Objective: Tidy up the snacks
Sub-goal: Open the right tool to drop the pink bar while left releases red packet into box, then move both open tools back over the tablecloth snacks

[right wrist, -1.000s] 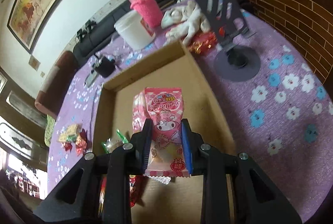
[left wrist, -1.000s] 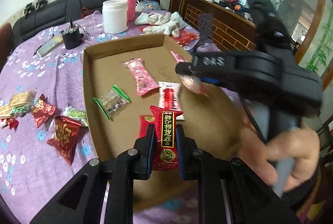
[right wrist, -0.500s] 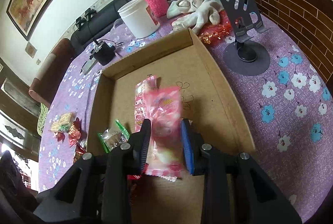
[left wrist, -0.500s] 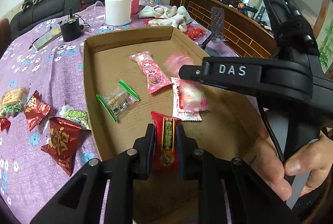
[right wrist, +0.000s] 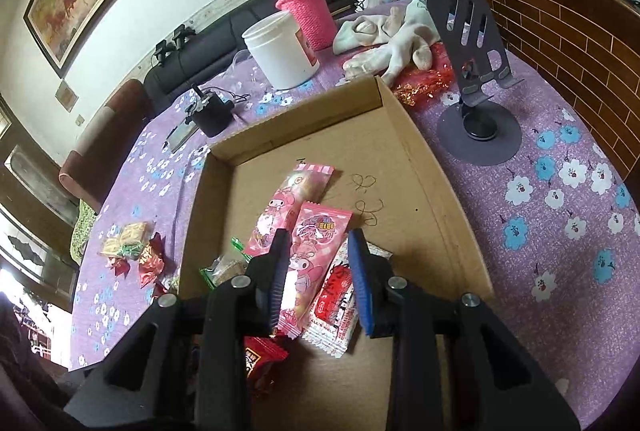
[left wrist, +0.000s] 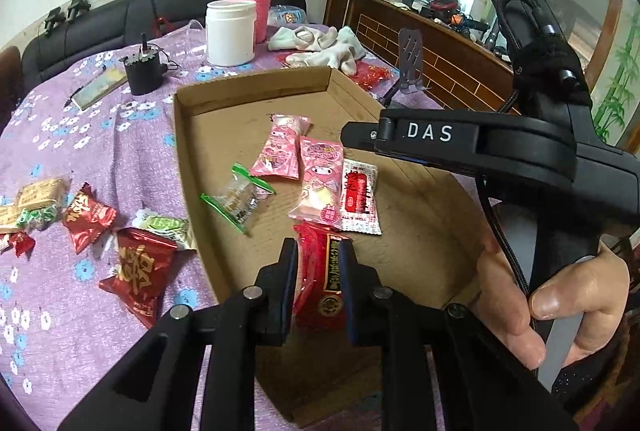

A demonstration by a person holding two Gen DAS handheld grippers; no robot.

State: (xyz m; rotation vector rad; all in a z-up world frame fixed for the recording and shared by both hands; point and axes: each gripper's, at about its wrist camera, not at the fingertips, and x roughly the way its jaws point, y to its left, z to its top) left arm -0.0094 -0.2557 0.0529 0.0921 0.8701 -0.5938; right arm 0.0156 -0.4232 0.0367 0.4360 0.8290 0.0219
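Around the shallow brown cardboard tray (left wrist: 256, 87) on the purple flowered worktop (right wrist: 560, 191) stand a white plastic tub (left wrist: 231, 31), a pink knit-sleeved bottle (right wrist: 306, 13), a heap of white socks (right wrist: 394, 31) and a dark grey phone stand (right wrist: 476, 71). Loose red foil sweets (left wrist: 138, 271) lie outside the tray's left wall. The right gripper (right wrist: 320, 271) reaches across in front of the left wrist's view, hiding the tray's right side.

Half a second ago its fingers pinched the pink cartoon-printed snack packet (left wrist: 320, 187); now they stand apart and the packet lies flat in the tray, beside a second pink packet (left wrist: 282, 147) and overlapping a white-and-red sachet (left wrist: 360, 197).

The left gripper (left wrist: 318, 283) stays clamped on a glossy red wrapper with a black-and-gold label (left wrist: 322, 275), above the tray's near end.
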